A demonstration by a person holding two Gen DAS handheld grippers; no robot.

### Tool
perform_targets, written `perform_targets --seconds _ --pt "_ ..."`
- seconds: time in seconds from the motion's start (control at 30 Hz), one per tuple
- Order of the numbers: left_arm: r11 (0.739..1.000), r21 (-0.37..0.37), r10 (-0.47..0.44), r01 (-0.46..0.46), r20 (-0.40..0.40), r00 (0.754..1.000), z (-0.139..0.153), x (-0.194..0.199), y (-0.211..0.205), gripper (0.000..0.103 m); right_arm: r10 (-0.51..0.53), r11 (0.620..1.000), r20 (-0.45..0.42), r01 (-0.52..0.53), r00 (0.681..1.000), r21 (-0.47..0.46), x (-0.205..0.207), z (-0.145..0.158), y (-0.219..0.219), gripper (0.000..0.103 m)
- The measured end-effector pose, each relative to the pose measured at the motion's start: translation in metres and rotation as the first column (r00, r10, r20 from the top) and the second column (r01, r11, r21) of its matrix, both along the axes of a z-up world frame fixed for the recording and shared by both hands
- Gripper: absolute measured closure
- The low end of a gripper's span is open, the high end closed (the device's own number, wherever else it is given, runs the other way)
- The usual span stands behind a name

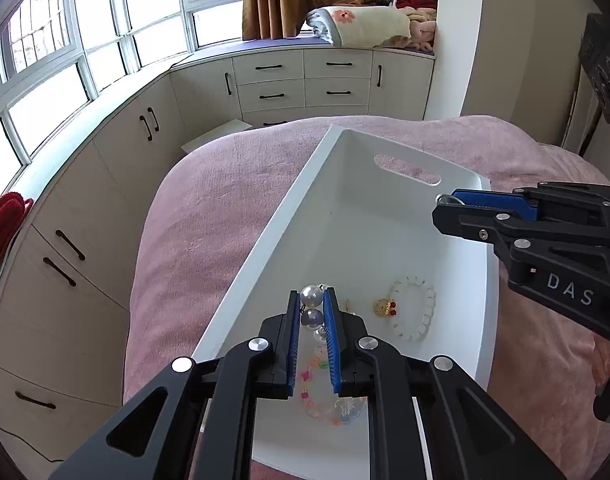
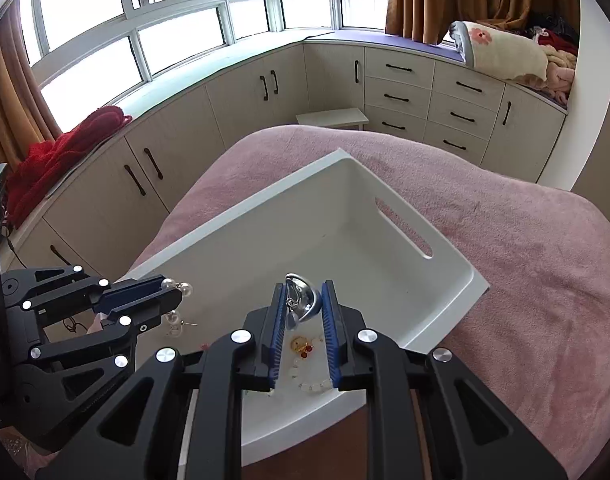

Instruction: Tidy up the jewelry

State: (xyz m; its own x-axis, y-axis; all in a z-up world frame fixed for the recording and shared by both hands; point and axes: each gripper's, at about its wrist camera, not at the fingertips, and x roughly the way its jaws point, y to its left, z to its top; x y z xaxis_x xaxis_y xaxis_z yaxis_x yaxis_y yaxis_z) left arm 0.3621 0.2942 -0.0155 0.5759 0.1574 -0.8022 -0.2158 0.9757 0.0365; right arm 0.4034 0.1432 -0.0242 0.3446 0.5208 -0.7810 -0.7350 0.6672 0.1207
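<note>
A white tray [image 1: 265, 248] lies on the pink bedspread. My left gripper [image 1: 312, 300] is shut on a pearl earring [image 1: 311, 306] and holds it above the tray's near end; it also shows in the right wrist view [image 2: 177, 286]. My right gripper [image 2: 303, 294] is shut on a silver earring [image 2: 301, 300] above the tray; it also shows in the left wrist view [image 1: 445, 202]. In the tray lie a white bead bracelet [image 1: 415, 314], a gold and red piece [image 1: 385, 307] and a colourful bead bracelet [image 1: 317, 396].
The pink bedspread [image 2: 525, 248] surrounds the tray. Cream cabinets [image 2: 405, 96] run under the windows behind the bed. A small white stool [image 2: 333, 117] stands past the bed's far edge. Red cloth [image 2: 61, 152] lies on the left sill.
</note>
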Motion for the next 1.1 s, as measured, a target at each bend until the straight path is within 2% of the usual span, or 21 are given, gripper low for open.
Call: perform_targets --seconds 0.13,0.2,0.23,0.27,0.33,0.4,0.57,0.63,0.7,0.77,0.93,1.1 --pt "1.000 -0.001 -0.002 0.002 -0.022 1.000 -0.010 -0.004 -0.005 0.086 0.027 0.999 -0.046 -0.028 0.999 -0.028 -0.005 -0.015 0.008 0.083" --pt "1.000 0.002 -0.008 0.008 -0.024 1.000 -0.014 -0.007 -0.008 0.082 0.039 0.998 -0.039 -0.040 0.998 -0.044 -0.011 -0.018 0.011 0.083" --pt "1.000 0.008 -0.007 0.007 -0.021 1.000 -0.015 -0.008 -0.010 0.075 0.041 0.998 -0.035 -0.043 0.999 -0.048 -0.014 -0.019 0.011 0.079" --pt "1.000 0.010 -0.005 0.005 -0.017 1.000 -0.015 -0.009 -0.010 0.068 0.037 0.998 -0.031 -0.039 0.999 -0.050 -0.016 -0.019 0.011 0.070" --pt "1.000 0.014 0.001 -0.001 -0.008 1.000 -0.015 -0.012 -0.011 0.065 0.019 0.999 -0.020 -0.020 1.000 -0.045 -0.020 -0.017 0.008 0.059" --pt "1.000 0.014 0.006 -0.006 0.002 1.000 -0.013 -0.015 -0.011 0.058 0.010 0.999 -0.004 -0.010 1.000 -0.040 -0.023 -0.012 0.004 0.055" --pt "0.999 0.043 0.023 -0.025 0.054 0.998 0.004 -0.028 -0.014 0.041 -0.005 0.999 0.077 0.008 0.997 -0.033 -0.035 0.007 -0.008 0.032" --pt "0.998 0.050 0.030 -0.034 0.082 0.996 0.014 -0.035 -0.016 0.034 -0.012 1.000 0.102 0.014 0.995 -0.013 -0.040 0.016 -0.015 0.026" --pt "0.997 0.077 0.022 -0.030 0.102 0.995 0.023 -0.041 -0.021 0.030 -0.013 1.000 0.137 0.013 0.990 -0.002 -0.048 0.026 -0.021 0.023" --pt "0.992 0.122 0.007 -0.022 0.122 0.993 0.032 -0.048 -0.027 0.024 -0.016 1.000 0.186 0.016 0.982 0.003 -0.057 0.038 -0.027 0.014" --pt "0.983 0.181 -0.021 -0.009 0.165 0.986 0.052 -0.065 -0.043 0.015 -0.028 0.999 0.256 0.017 0.966 0.047 -0.076 0.059 -0.043 0.007" --pt "0.976 0.219 -0.032 -0.013 0.199 0.979 0.060 -0.084 -0.054 0.011 -0.052 0.997 0.285 0.033 0.957 0.072 -0.096 0.063 -0.058 0.005"
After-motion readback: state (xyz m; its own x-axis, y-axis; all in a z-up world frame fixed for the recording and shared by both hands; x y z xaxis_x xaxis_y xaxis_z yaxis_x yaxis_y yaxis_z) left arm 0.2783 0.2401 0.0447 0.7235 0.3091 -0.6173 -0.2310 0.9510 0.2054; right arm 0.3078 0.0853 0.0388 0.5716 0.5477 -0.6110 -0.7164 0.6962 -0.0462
